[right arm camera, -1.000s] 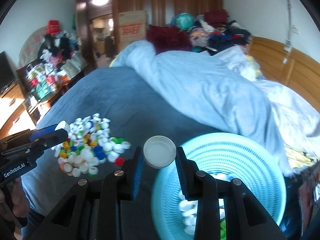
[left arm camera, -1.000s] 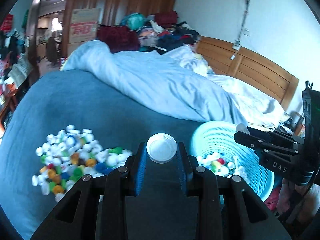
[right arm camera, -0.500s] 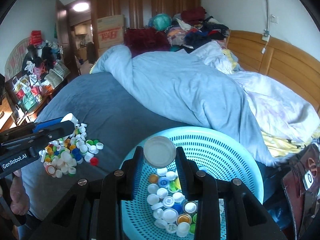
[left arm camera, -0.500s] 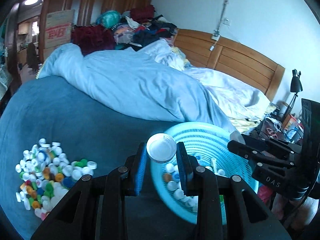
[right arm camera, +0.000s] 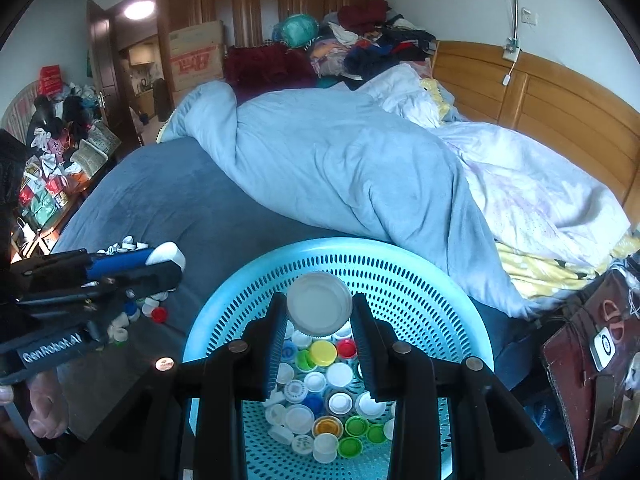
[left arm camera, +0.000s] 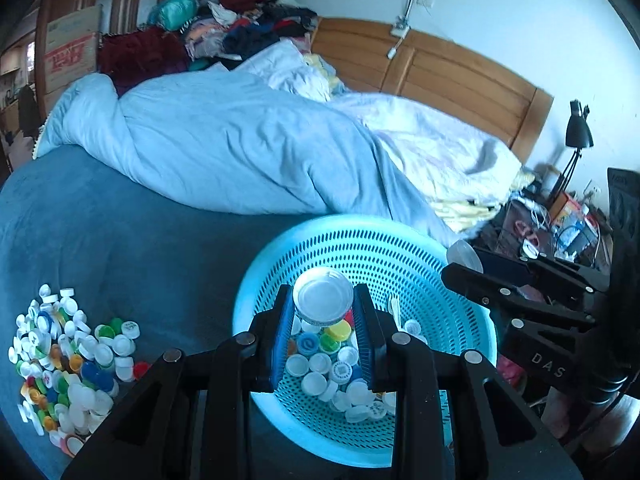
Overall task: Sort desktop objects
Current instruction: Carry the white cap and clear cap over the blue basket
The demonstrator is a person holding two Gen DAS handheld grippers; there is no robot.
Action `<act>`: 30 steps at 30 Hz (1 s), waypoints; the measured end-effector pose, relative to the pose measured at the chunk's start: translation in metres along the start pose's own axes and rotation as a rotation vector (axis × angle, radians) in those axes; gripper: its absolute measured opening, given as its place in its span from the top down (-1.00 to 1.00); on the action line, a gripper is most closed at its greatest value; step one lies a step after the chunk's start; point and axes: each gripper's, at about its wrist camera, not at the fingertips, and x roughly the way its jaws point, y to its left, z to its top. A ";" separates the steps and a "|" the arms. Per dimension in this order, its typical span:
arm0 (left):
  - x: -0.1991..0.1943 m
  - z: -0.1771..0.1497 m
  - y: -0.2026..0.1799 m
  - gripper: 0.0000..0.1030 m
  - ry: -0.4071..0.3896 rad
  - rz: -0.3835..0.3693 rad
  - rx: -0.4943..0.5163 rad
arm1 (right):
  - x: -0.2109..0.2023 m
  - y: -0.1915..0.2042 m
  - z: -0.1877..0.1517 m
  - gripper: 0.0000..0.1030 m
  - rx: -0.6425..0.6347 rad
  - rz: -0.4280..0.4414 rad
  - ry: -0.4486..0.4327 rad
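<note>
A light blue perforated basket (left arm camera: 400, 264) (right arm camera: 400, 276) sits on the dark blue bedspread and holds several bottle caps. My left gripper (left arm camera: 323, 304) is shut on a white cap (left arm camera: 323, 297) and holds it above the basket. My right gripper (right arm camera: 319, 308) is shut on a white cap (right arm camera: 319, 304), also above the basket. A pile of mixed caps (left arm camera: 64, 364) lies on the bedspread to the left. The right gripper shows at the right of the left wrist view (left arm camera: 464, 258), and the left gripper at the left of the right wrist view (right arm camera: 168, 258).
A rumpled light blue duvet (left arm camera: 224, 148) lies behind the basket. A wooden headboard (right arm camera: 540, 96) is at the right. Clothes are heaped at the back (right arm camera: 360, 44). A cluttered bedside stand with a black lamp (left arm camera: 576, 136) is at the right.
Both grippers have moved right from the cap pile to above the basket, each still holding its white cap.
</note>
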 end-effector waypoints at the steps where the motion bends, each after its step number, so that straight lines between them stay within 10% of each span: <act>1: 0.004 0.001 -0.001 0.52 0.015 -0.002 -0.003 | 0.002 -0.002 -0.001 0.32 0.002 0.005 0.008; 30: 0.029 0.012 -0.029 0.52 0.096 -0.015 0.043 | 0.019 -0.013 -0.014 0.32 0.029 0.050 0.081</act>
